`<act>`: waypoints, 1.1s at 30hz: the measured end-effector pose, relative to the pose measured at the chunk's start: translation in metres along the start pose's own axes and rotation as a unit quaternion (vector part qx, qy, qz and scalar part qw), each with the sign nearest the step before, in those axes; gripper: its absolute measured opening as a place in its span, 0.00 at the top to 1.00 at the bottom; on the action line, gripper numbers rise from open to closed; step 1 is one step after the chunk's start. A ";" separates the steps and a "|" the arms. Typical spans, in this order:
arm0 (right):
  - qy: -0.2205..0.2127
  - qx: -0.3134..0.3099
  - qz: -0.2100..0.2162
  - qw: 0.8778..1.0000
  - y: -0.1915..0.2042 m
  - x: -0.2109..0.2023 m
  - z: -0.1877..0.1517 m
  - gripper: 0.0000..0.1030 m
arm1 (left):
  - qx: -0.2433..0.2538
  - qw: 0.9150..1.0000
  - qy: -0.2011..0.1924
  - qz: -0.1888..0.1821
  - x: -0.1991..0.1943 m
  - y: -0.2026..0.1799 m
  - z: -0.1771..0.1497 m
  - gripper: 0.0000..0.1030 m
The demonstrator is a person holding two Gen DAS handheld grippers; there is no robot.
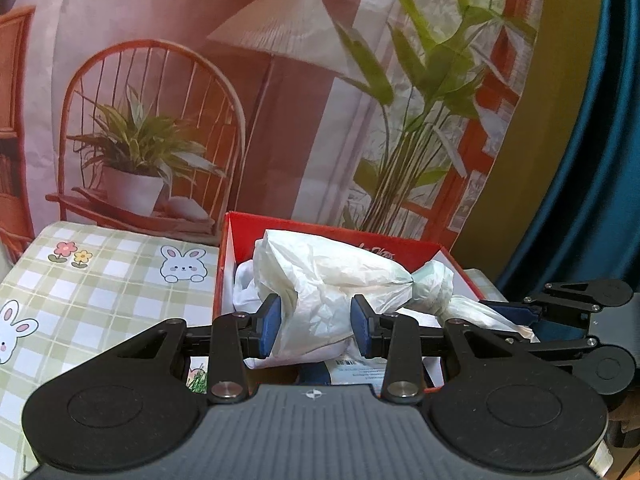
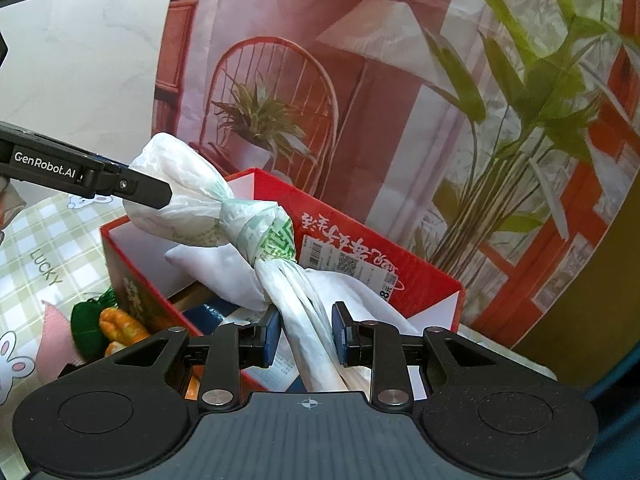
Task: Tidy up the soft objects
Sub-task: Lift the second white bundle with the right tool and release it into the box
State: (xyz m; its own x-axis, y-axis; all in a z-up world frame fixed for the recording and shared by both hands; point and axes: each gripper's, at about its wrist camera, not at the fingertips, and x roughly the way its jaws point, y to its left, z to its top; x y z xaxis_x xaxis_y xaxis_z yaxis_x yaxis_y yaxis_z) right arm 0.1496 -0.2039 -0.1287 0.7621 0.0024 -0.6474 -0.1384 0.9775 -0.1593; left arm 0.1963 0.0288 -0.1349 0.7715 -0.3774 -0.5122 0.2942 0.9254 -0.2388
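Presently both tongs grip one knotted white plastic bag (image 2: 200, 204) above the red cardboard box (image 2: 360, 240) on the checked tabletop (image 1: 100, 272); left tongs (image 1: 316, 326) clenched on its puffy body; right tongs (image 2: 306, 334) clenched on the twisted tail. Looks light, crinkly, slippery, yielding; the tail or the knot (image 2: 260, 228) seems the surest hold.

White plastic bag (image 2: 192, 200) with green-printed knot over the red box (image 2: 420, 288), green-and-white checked tablecloth (image 1: 100, 280) with white bunnies left of the box, orange and green plush (image 2: 116, 324) beside the box
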 end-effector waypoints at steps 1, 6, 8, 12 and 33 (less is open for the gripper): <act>0.002 0.002 0.001 1.000 -0.002 0.004 0.000 0.75 | 0.001 1.000 0.004 0.001 0.003 0.000 0.000 0.61; 0.018 0.014 0.007 1.000 -0.009 0.022 -0.004 0.75 | 0.013 1.000 0.025 0.008 0.015 0.000 -0.001 0.61; 0.024 0.021 0.004 0.999 -0.012 0.027 -0.007 0.74 | 0.015 0.999 0.032 0.007 0.017 0.000 -0.004 0.61; 0.028 0.028 -0.008 0.999 -0.016 0.030 -0.014 0.66 | 0.018 0.999 0.034 0.012 0.016 0.002 -0.007 0.42; -0.037 0.075 -0.011 0.996 -0.002 -0.011 -0.029 0.46 | 0.043 0.999 0.021 0.026 -0.004 -0.008 -0.011 0.24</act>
State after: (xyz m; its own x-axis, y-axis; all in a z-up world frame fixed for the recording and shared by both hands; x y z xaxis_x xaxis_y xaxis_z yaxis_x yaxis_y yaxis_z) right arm 0.1231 -0.2124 -0.1431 0.8089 -0.0088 -0.5879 -0.0296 0.9980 -0.0557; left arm 0.1843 0.0222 -0.1399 0.7629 -0.3284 -0.5569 0.3035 0.9425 -0.1400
